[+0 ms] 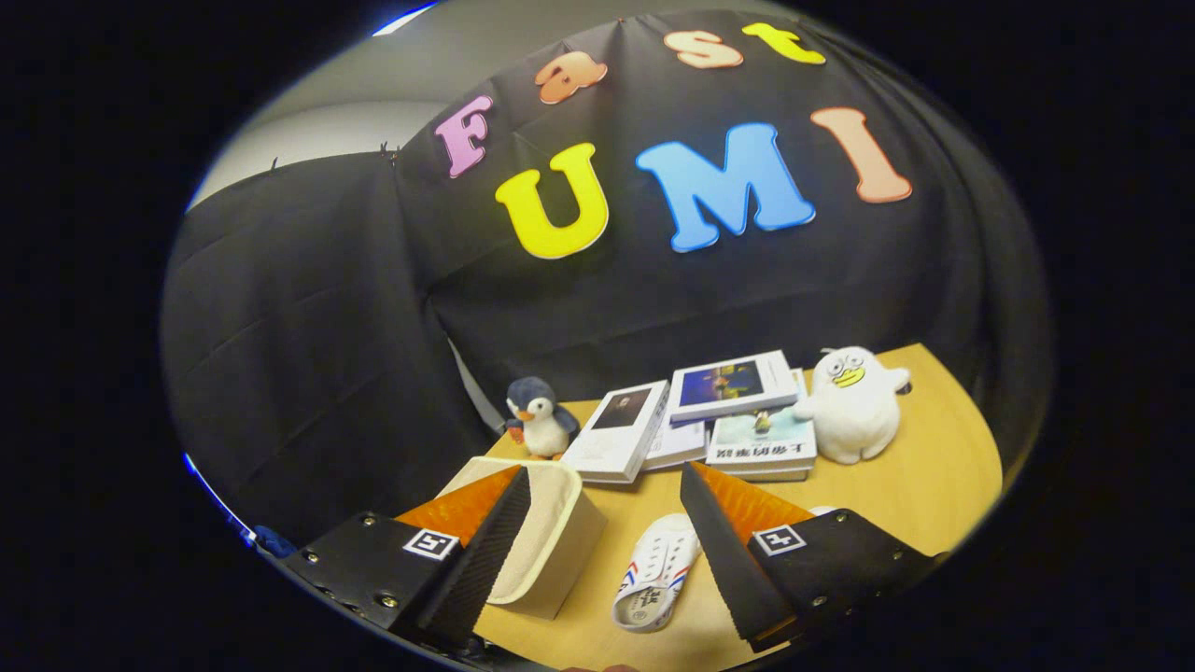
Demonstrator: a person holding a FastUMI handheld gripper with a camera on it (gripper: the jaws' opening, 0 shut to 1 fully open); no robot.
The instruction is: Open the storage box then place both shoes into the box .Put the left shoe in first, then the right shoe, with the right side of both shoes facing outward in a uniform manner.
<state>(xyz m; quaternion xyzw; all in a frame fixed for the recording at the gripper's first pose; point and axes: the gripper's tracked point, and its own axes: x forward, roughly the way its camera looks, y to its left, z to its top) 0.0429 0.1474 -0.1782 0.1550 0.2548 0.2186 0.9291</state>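
Note:
My gripper is open and holds nothing, raised above the wooden table. A beige storage box stands under and just beyond the left finger, which hides part of its top. I cannot tell whether the box has a lid on. A white slip-on shoe with red and blue stripes lies on the table between the fingers, its toe pointing away. Beside the right finger, a small white edge of a second shoe peeks out; the finger hides the rest.
Beyond the shoes, a stack of several books lies across the table's back. A small penguin plush stands to their left, and a white duck plush to their right. Black cloth walls the booth behind.

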